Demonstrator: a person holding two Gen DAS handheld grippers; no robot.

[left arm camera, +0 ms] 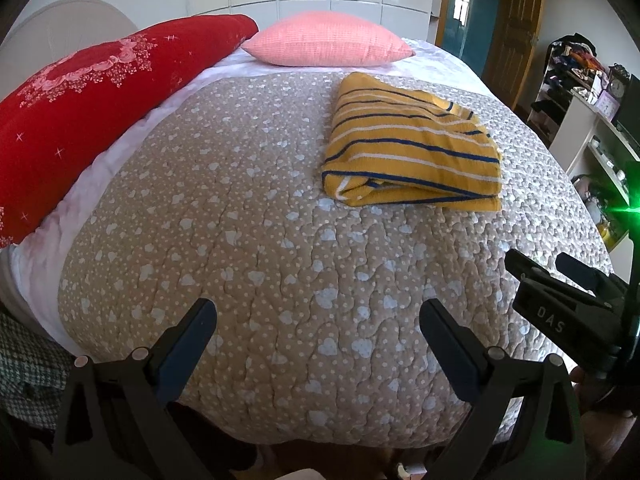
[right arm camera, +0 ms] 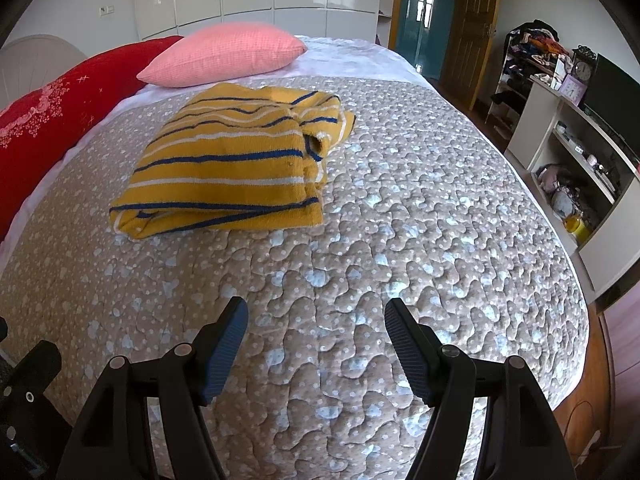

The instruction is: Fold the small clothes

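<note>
A yellow knit garment with blue and white stripes point(left arm camera: 408, 148) point(right arm camera: 228, 164) lies folded into a thick stack on the beige quilt point(left arm camera: 260, 240) point(right arm camera: 400, 220). My left gripper point(left arm camera: 316, 312) hovers over the near part of the quilt, well short of the garment, jaws wide apart with nothing between them. My right gripper point(right arm camera: 316, 312) is likewise open and empty, near the bed's front edge, with the garment ahead and to its left. In the left wrist view the right gripper point(left arm camera: 560, 272) shows at the right edge.
A pink pillow point(left arm camera: 328, 40) point(right arm camera: 228, 54) and a red patterned bolster point(left arm camera: 100, 100) point(right arm camera: 60, 100) lie at the head and left side of the bed. White shelves with clutter point(right arm camera: 580, 160) stand to the right. A wooden door point(right arm camera: 472, 20) is at the back.
</note>
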